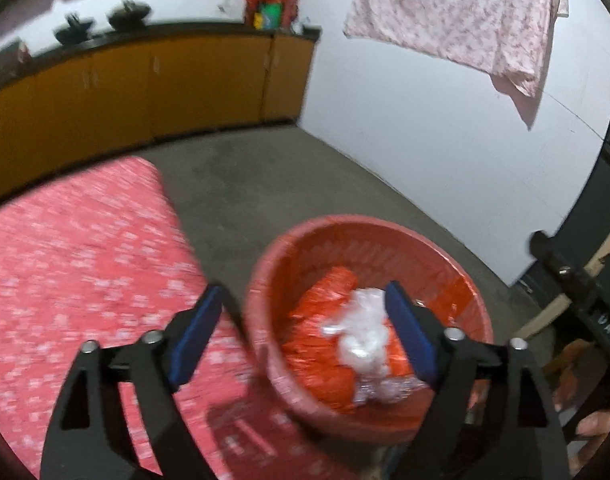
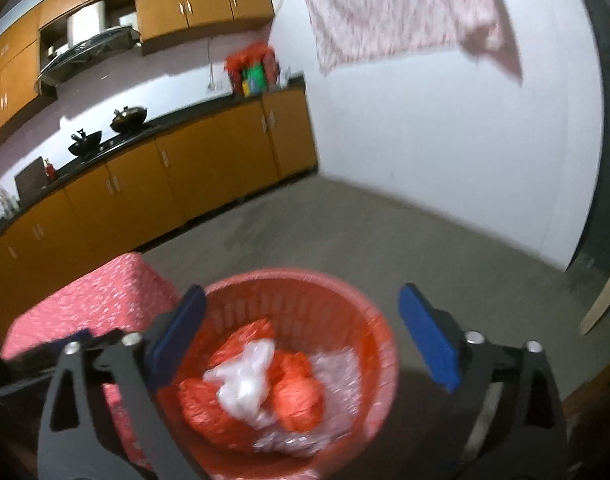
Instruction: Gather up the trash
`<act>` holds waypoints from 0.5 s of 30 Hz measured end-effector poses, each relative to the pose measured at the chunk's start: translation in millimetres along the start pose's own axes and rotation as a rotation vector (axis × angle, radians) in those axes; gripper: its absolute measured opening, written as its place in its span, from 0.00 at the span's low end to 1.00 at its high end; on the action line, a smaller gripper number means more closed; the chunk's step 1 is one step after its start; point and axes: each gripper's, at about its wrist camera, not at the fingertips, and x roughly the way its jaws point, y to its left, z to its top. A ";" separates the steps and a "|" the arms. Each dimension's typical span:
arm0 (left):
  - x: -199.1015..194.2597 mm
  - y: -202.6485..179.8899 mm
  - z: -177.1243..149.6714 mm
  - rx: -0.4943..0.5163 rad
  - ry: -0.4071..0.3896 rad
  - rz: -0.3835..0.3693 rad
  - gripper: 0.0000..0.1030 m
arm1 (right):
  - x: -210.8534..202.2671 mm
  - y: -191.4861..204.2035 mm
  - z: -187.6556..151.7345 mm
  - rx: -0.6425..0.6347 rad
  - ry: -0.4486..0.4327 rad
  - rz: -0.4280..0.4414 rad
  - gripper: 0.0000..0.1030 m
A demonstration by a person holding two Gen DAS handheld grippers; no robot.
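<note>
Both tongs, left gripper (image 1: 303, 334) & right gripper (image 2: 303, 336), spread empty over red basket (image 2: 369, 312) w/ bagged trash (image 2: 245, 388), pink-covered table (image 1: 85, 260) beside.

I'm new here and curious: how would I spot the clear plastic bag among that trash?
Find the round red plastic basket on the grey floor beside the pink patterned bed. Inside, on crumpled orange-red plastic bags, lies the crumpled clear plastic bag. It is the only whitish, see-through lump between orange ones.

You face a red slotted plastic basket (image 2: 357, 312) of crinkled glossy plastic bags (image 2: 245, 388). Left of it lies patterned pink cloth (image 1: 77, 264); the concrete floor (image 1: 289, 184) looks rough and matt.
</note>
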 end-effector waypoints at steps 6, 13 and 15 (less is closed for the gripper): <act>-73.4 14.6 -20.8 0.046 -0.143 0.145 0.98 | -60.4 31.2 -1.4 -0.113 -0.105 -0.022 0.96; -137.0 29.1 -58.0 0.061 -0.208 0.269 0.98 | -118.8 69.5 -28.8 -0.214 -0.101 0.021 0.96; -151.4 33.1 -68.8 0.045 -0.219 0.292 0.98 | -130.9 77.9 -37.9 -0.226 -0.090 0.043 0.96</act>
